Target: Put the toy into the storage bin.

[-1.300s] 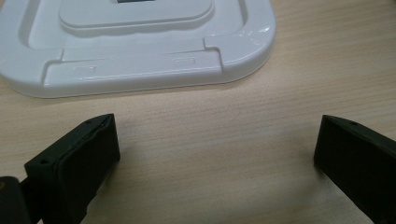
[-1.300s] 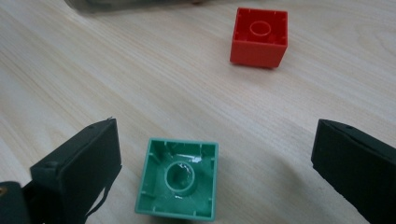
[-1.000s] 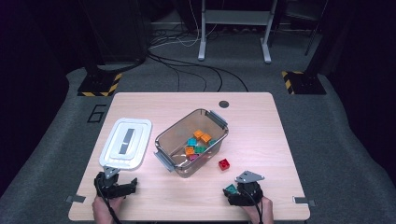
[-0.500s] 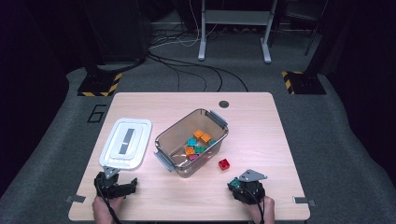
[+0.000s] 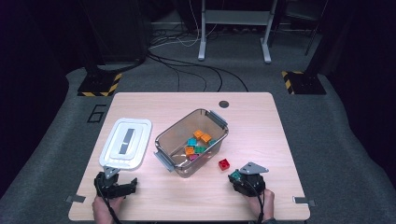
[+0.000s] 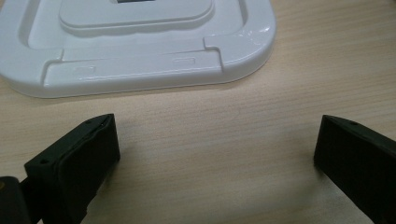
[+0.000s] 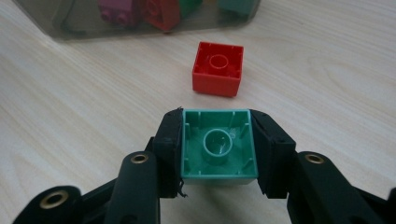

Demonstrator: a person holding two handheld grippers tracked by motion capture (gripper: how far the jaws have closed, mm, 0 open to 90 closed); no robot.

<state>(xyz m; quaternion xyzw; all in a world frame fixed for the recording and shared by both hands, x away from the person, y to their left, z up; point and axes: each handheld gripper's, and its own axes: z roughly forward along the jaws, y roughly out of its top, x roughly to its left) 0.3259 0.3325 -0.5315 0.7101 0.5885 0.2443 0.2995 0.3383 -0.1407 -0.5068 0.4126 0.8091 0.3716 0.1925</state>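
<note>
Here, high view: right tongs (image 5: 236, 177) at the near right of the desk (image 5: 280, 140), closed on a green brick (image 5: 235, 175); the jaws have just been closing, with this brick between them. R. gripper view: green brick (image 7: 219, 144) sits hollow side toward the camera, gripped on its two opposite walls by the black pads (image 7: 170, 140), low over the desk top. Just beyond it lies a red brick (image 7: 218, 69), also hollow side up, apart from the green one and resting on the wood; in the high view this red brick (image 5: 224, 164) lies between the right tongs and the clear bin (image 5: 163, 140). The bin stands mid-desk, set at an angle, lid off, w/ grey latches at both ends; inside are orange, teal, green and pink bricks (image 5: 196, 142). White lid (image 5: 126, 142) lies flat on the desk to the left of the bin, near but not touching it. Left tongs (image 5: 122, 185) rest at the near left corner, just in front of the lid; L. gripper view shows the jaws standing wide apart over bare wood, nothing between them, lid edge (image 6: 140, 70) a little way ahead. A hand shows behind each gripper at the bottom edge
</note>
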